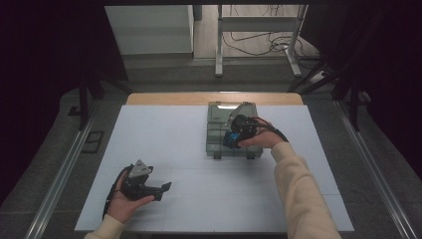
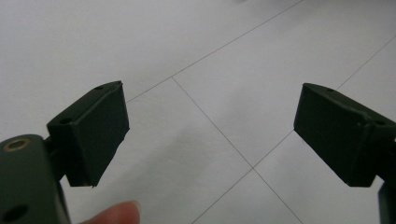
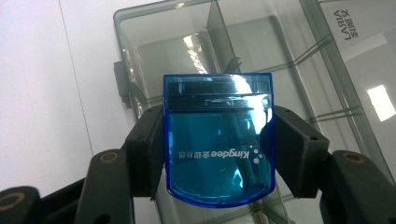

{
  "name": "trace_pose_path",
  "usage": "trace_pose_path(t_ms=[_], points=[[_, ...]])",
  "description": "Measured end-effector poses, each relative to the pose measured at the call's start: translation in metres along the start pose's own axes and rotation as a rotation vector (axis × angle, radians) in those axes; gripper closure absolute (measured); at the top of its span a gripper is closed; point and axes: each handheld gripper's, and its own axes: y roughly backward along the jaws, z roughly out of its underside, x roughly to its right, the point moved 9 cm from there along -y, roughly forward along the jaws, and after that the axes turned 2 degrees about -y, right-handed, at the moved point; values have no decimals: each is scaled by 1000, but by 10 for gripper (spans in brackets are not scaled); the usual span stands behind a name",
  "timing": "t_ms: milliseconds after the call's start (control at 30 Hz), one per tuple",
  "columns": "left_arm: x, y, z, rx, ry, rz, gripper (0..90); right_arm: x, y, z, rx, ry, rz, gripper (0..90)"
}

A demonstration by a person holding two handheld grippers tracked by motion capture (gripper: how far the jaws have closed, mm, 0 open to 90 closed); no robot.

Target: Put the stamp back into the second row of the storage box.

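Blue transl. case (image 3: 218, 140) upside-down, clamped betw. jaws over clear organizer box (image 3: 299, 56).

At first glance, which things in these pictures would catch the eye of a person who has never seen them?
First comes the blue translucent case, clamped between the jaws of the right gripper and held over the clear plastic organizer box on the far right part of the white table. After that, the left gripper rests open near the table's front left, with nothing between its jaws.
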Motion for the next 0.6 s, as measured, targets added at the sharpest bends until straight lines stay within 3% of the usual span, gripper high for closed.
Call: trace_pose_path(t_ms=[67,100,133,167,200,333,600], points=[[0,0,0,0,0,-1,108,0,0,1,0,-10,-1,407],[0,0,0,0,0,-1,108,0,0,1,5,-18,-5,364],[0,0,0,0,-1,-1,108,0,0,0,14,-33,-6,256],[0,0,0,0,-1,-1,109,0,0,0,14,-33,-6,256],[0,0,0,-1,-1,-1,109,1,0,-1,17,-52,3,196],[0,0,0,-1,-1,-1,108,2,11,-6,63,-106,31,152],[0,0,0,-1,-3,-1,108,2,20,-4,87,-162,66,119]])
